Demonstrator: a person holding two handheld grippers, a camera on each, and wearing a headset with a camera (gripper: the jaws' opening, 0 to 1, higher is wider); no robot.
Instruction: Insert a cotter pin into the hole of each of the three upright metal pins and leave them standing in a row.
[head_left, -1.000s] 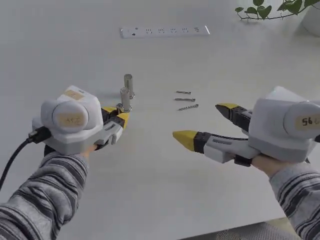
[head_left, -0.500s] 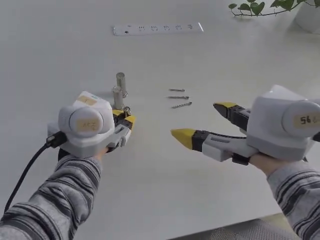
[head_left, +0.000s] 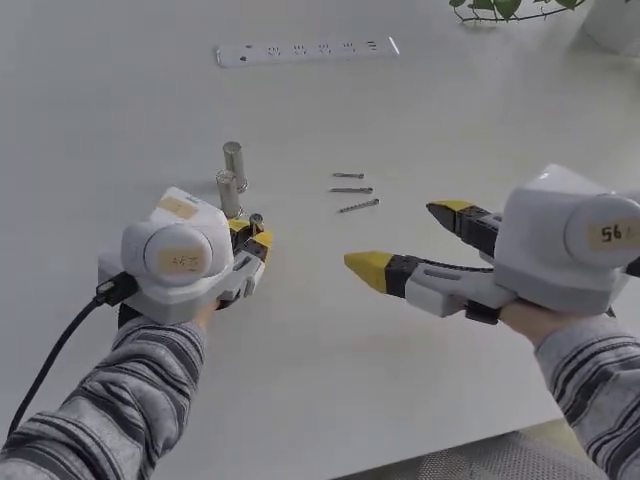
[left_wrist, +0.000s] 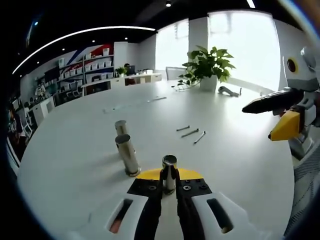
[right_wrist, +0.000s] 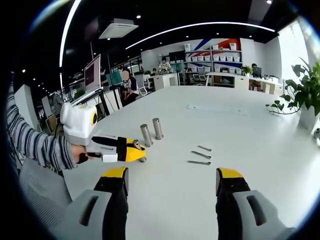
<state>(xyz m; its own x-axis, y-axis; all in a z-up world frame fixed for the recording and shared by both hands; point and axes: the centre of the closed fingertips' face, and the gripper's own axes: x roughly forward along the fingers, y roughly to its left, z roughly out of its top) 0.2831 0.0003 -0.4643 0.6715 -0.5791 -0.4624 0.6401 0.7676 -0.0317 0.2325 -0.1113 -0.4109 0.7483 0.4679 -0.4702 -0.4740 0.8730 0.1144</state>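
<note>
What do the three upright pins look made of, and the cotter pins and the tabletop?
Upright pins: metal, likely steel, bright brushed sheen with light streaks down their sides. Cotter pins: thin grey metal wire by their dull glint; too small to tell the finish. Tabletop: smooth matt white, perhaps laminate; soft shadows, no sharp reflections.
</note>
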